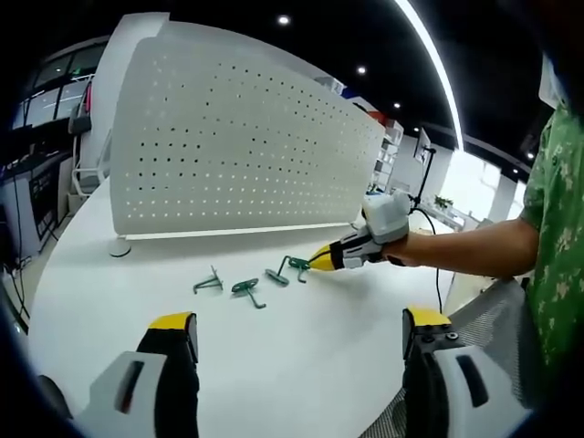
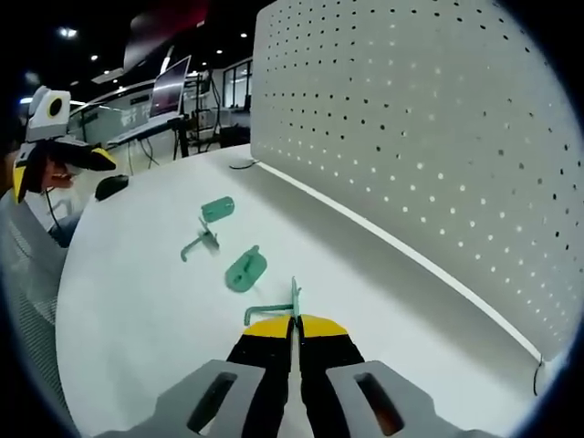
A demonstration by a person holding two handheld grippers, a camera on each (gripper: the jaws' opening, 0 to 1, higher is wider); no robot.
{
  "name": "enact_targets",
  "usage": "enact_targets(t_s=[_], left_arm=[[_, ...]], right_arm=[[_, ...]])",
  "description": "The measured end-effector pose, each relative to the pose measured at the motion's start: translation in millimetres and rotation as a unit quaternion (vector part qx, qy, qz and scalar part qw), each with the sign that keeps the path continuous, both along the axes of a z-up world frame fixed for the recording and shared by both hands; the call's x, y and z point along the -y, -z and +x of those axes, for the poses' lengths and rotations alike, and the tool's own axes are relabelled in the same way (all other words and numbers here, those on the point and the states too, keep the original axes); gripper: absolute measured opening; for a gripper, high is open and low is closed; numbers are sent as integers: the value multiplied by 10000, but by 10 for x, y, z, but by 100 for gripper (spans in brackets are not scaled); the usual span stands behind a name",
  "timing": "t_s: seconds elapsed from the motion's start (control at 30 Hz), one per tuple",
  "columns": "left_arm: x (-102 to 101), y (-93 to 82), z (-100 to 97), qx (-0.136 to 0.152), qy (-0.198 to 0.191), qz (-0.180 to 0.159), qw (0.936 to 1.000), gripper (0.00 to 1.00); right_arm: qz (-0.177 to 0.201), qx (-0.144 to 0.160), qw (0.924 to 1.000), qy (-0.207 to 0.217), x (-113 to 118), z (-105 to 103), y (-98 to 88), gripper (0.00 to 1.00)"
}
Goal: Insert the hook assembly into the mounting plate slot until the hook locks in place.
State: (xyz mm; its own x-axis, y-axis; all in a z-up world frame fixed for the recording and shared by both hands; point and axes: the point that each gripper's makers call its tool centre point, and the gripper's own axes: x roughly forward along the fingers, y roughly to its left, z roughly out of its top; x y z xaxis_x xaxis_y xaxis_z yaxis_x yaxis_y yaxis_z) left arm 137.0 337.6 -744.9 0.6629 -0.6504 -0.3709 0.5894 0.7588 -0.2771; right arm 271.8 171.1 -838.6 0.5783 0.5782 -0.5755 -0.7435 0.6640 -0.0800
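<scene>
While the left gripper (image 1: 301, 342) hangs released, the right gripper (image 2: 295, 327) pinches a green metal hook (image 2: 278, 308) near the white perforated pegboard (image 2: 429, 137).

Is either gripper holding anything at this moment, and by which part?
The right gripper is shut on a green hook, pinching its flat plate edge-on. The left gripper is open and holds nothing.

white table (image 1: 319, 365), green hooks (image 1: 248, 288), pegboard (image 1: 237, 146)
</scene>
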Motion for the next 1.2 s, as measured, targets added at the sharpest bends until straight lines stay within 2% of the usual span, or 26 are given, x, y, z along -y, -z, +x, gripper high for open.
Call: enact_targets(t_s=[0.33, 0.7, 0.9, 1.2], left_arm=[[11, 1, -1, 5, 27, 2, 10000, 95], [34, -34, -8, 56, 75, 1, 10000, 94], [51, -43, -12, 84, 124, 6, 9999, 93], [95, -65, -32, 137, 232, 50, 9996, 93]], right_arm=[[116, -10, 9998, 160, 44, 22, -71, 0], [371, -157, 9985, 360, 99, 45, -146, 0], [509, -335, 9969, 493, 134, 34, -173, 0], [542, -308, 9965, 551, 162, 3, -247, 0]])
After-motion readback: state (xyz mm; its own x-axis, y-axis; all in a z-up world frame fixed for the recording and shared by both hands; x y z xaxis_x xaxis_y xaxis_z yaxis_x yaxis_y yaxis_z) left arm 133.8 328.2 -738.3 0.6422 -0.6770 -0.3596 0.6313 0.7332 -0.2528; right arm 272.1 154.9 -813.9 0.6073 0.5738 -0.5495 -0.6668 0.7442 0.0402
